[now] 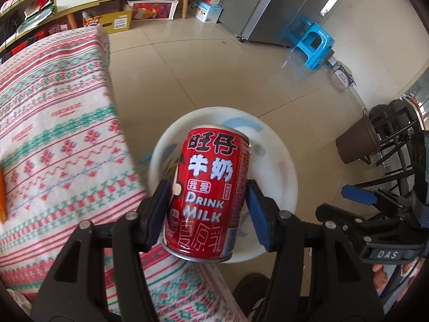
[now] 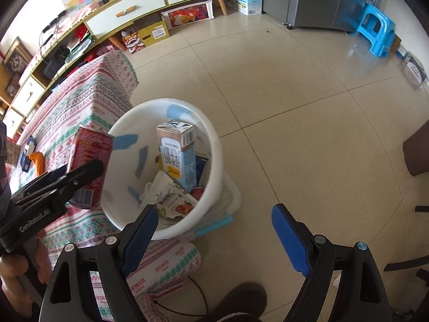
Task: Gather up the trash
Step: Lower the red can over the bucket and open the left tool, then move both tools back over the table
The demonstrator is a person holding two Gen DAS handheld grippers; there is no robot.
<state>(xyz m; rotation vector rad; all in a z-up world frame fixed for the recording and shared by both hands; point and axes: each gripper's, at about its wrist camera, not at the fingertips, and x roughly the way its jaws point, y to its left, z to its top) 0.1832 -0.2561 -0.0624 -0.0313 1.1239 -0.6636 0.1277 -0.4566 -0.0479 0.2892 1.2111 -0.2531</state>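
Left tongs (image 1: 209, 209) clamped on red can (image 1: 209, 187) mid-body, pads on opposite sides; can upright, held in the air at the rim of the white bin (image 2: 214, 145), probably for a drop; right tongs (image 2: 214, 233) wide apart, nothing held, just beside bin; carton (image 2: 178, 155) and wrappers (image 2: 171, 198) already inside; bin on floor against patterned worktop (image 1: 53, 107).

The left black two-finger gripper with blue pads (image 1: 208, 204) was clamped on a red milk can (image 1: 207, 196); the right black blue-padded gripper (image 2: 215, 237) stood wide apart, holding nothing.
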